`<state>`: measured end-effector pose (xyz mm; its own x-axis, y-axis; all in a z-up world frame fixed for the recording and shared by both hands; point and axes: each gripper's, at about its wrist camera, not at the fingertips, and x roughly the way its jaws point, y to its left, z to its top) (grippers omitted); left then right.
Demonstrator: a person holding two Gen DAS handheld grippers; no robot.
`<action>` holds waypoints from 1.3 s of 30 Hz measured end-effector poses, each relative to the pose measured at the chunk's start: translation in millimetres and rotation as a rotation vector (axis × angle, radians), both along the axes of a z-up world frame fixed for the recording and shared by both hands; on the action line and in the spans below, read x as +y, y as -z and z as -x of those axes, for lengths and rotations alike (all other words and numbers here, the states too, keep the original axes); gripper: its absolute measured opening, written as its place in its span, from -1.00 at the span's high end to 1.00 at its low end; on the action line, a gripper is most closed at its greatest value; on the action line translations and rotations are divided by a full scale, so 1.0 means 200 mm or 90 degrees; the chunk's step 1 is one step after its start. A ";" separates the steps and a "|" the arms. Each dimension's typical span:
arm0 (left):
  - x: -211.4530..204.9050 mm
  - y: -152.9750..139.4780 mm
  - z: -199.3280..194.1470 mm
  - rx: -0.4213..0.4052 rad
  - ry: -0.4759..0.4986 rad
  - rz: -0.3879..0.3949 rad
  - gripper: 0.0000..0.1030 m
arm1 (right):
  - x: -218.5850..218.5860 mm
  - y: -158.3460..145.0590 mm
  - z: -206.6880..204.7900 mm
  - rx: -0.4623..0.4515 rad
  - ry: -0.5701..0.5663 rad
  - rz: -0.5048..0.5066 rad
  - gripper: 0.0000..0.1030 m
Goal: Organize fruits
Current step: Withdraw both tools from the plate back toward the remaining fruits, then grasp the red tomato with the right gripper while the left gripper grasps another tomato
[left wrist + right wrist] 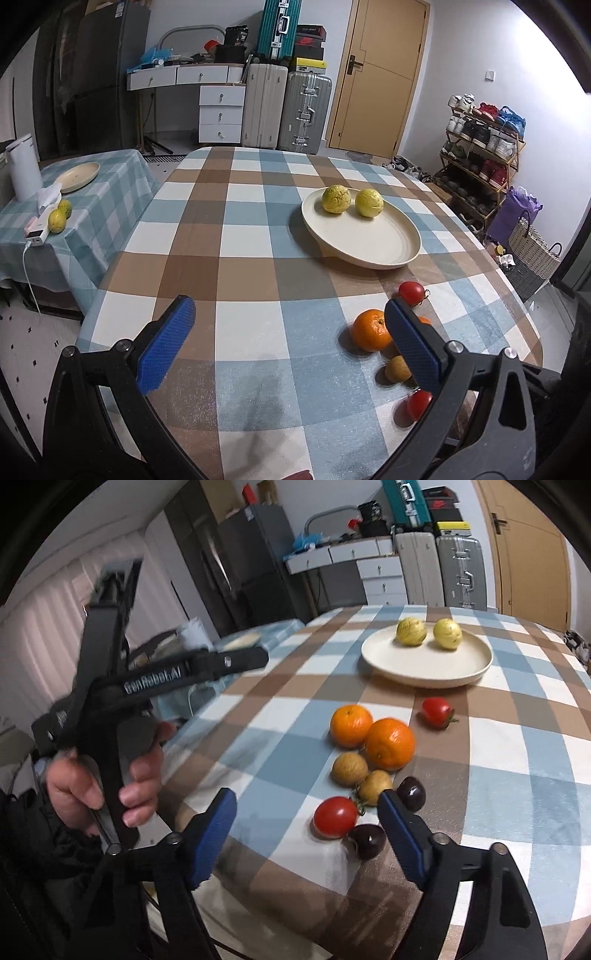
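Note:
A cream plate (pixel 369 263) on the checked tablecloth holds two yellow-green fruits (pixel 335 198) (pixel 368 202). Nearer lie an orange (pixel 370 329), a small brown fruit (pixel 397 369) and two red tomatoes (pixel 411 292) (pixel 419 404). My left gripper (pixel 289 302) is open over bare cloth, left of this cluster. In the right wrist view, two oranges (pixel 351 725) (pixel 389 743), two brown fruits (pixel 349 769), two dark plums (pixel 411 793) and a tomato (pixel 336 816) sit before the plate (pixel 426 679). My right gripper (pixel 306 795) is open; that tomato lies just ahead between its fingers, untouched.
A hand (pixel 144 771) grips the left tool's handle at the left of the right wrist view. A side table (pixel 110 206) to the left bears a plate, a white kettle (pixel 24 166) and two fruits. The table's near edge lies close below the fruit cluster. Suitcases, drawers and a shoe rack line the room.

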<state>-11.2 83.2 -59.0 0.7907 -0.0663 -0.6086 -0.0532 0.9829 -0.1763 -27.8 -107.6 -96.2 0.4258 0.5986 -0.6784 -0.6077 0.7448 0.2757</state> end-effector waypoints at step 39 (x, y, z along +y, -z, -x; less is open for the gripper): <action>-0.12 0.19 -0.12 0.064 0.051 -0.009 -0.98 | -0.14 -0.10 -0.06 -0.058 0.062 -0.079 0.43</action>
<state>12.1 59.1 -96.7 0.7184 -0.1177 -0.6856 0.0087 0.9870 -0.1604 -16.6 -135.4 -75.9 0.5419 0.6282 -0.5583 -0.5613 0.7650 0.3159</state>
